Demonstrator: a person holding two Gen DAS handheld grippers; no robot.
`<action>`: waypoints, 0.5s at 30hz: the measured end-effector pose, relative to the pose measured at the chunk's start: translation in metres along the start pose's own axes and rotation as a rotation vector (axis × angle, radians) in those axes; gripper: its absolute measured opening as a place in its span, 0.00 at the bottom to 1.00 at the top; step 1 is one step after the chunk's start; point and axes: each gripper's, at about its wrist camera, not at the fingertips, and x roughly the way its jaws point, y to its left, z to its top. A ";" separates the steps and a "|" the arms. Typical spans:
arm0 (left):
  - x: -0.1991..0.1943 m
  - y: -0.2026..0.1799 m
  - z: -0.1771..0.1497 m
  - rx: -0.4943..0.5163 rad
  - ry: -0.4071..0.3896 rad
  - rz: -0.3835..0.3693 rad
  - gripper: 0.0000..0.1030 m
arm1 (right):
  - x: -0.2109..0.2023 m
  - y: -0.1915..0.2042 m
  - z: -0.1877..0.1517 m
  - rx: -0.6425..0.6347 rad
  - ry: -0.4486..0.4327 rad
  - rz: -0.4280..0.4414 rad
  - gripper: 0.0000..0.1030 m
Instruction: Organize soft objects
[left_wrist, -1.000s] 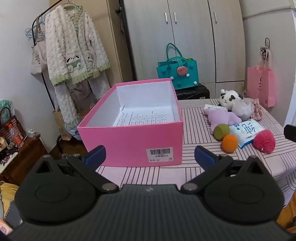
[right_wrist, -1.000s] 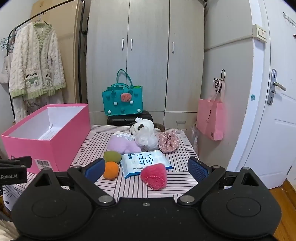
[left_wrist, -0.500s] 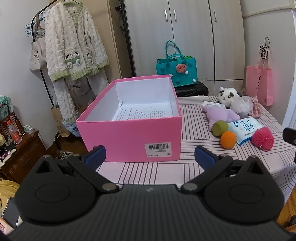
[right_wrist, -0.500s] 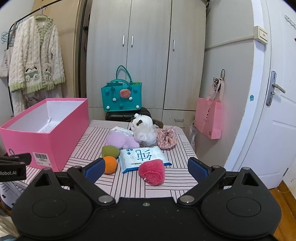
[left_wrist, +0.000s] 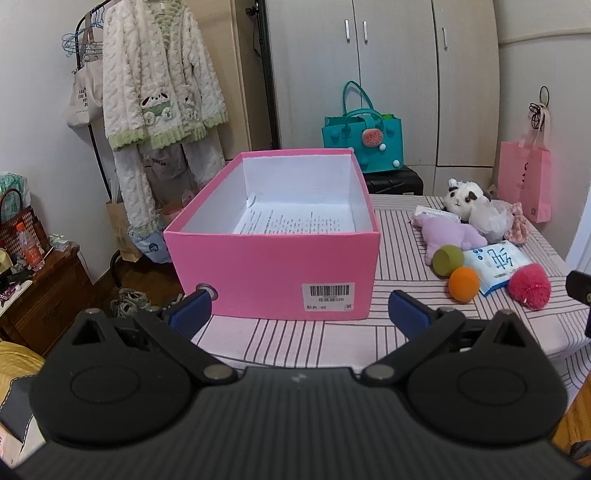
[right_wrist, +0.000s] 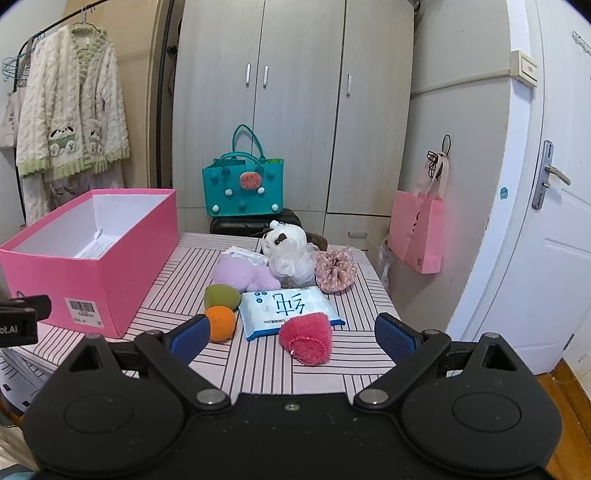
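While both your left gripper (left_wrist: 298, 309) and right gripper (right_wrist: 290, 332) hang spread wide and empty, you look set for a first pick. Bring the right down over the fuzzy red puff (right_wrist: 306, 338), nearest of the soft pile right of the pink box (right_wrist: 110, 291), which holds only paper.

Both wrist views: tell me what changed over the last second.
Only the viewpoints shifted. In the left wrist view the pink box and the toys sit slightly lower; in the right wrist view they sit slightly higher in frame. Nothing was taken hold of or let go. The left gripper and right gripper remain open and empty; the red pom, orange ball and wipes pack lie where they were.
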 end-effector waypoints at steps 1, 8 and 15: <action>0.001 0.000 0.000 0.000 0.004 -0.002 1.00 | 0.000 0.000 0.000 -0.001 0.003 -0.001 0.95; 0.003 0.003 -0.002 -0.014 0.015 -0.008 1.00 | 0.002 0.004 0.000 0.008 0.008 0.002 0.95; 0.001 0.010 -0.004 -0.034 -0.007 -0.004 1.00 | -0.003 0.010 0.000 -0.005 0.001 -0.004 0.95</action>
